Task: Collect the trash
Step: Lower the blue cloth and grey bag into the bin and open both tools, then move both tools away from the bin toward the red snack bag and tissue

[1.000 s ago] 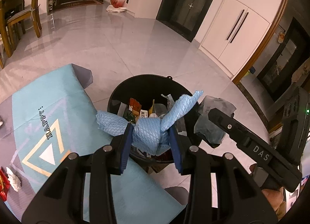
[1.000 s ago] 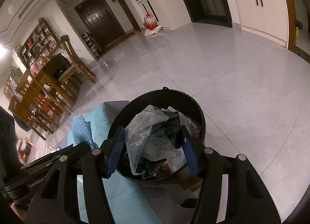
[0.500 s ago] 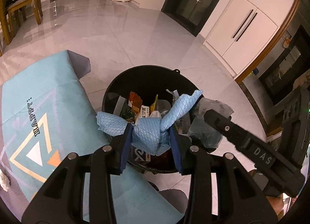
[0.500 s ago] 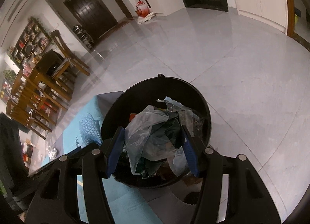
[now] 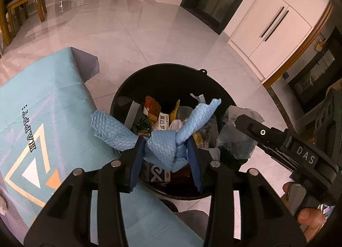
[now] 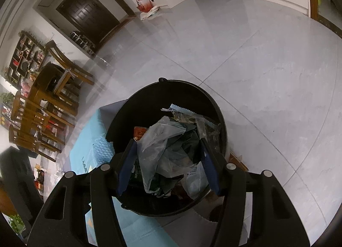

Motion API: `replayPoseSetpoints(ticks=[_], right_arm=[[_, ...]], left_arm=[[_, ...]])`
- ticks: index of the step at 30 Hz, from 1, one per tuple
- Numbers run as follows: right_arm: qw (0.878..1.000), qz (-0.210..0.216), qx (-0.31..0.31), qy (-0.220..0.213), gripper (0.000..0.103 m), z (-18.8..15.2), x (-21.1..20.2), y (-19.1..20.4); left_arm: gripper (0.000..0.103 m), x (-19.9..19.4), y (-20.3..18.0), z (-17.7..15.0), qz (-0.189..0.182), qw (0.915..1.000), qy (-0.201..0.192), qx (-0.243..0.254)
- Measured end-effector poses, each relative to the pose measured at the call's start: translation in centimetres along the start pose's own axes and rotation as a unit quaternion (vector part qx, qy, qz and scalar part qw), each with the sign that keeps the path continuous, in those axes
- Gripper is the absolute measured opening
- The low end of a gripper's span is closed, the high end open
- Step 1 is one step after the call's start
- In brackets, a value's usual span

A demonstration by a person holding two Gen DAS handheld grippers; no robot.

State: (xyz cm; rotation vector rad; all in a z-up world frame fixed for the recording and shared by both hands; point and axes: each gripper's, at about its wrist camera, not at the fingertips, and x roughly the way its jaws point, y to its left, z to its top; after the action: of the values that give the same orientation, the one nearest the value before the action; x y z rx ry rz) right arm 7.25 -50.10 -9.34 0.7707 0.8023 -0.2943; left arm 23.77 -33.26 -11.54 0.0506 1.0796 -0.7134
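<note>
A home's living and dining area: glossy tiled floor (image 6: pixel 267 71) beyond the jaws, wooden dining chairs (image 6: pixel 62 69) and cluttered shelf (image 6: pixel 25 54) far left, white cupboards (image 5: pixel 271 27) right.

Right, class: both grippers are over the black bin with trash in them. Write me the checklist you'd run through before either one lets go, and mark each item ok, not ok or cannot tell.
1. Left gripper grips the blue cloth firmly: ok, pads press both sides.
2. Blue cloth sits over the black bin: ok for the bunched middle; one tail hangs out over the teal tablecloth.
3. Right gripper has the clear plastic bag between its pads: ok.
4. Plastic bag is above the bin opening: ok.
5. Bin has room: cannot tell; wrappers already fill it high.
6. The two grippers clear each other: ok, they sit side by side, apart.
</note>
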Motion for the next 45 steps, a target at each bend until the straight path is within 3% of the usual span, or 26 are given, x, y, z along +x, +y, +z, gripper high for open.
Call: replayPoseSetpoints(ticks=[12, 19, 33, 38, 45], right_arm=[[1.0, -0.001, 0.007, 0.004, 0.061, 0.3, 0.3, -0.3], [1.0, -0.001, 0.004, 0.006, 0.064, 0.3, 0.3, -0.3], [0.999, 0.015, -0.024, -0.019, 0.065, -0.2, -1.0, 1.3], [0.996, 0.034, -0.069, -0.038, 0.065, -1.1, -1.9, 3.9], [0.986, 0.067, -0.148, -0.032, 0.065, -3.3, -1.4, 9.4]], left_arm=[[0.041, 0.8, -0.2, 0.3, 0.0, 1.0, 0.001, 0.0], [0.05, 0.7, -0.3, 0.6, -0.002, 1.0, -0.007, -0.002], [0.053, -7.3, 0.7, -1.0, -0.012, 0.9946, -0.103, -0.003], [0.055, -10.9, 3.7, -2.2, 0.026, 0.9913, -0.128, -0.015], [0.06, -16.2, 12.2, -6.1, 0.138, 0.9793, -0.131, -0.07]])
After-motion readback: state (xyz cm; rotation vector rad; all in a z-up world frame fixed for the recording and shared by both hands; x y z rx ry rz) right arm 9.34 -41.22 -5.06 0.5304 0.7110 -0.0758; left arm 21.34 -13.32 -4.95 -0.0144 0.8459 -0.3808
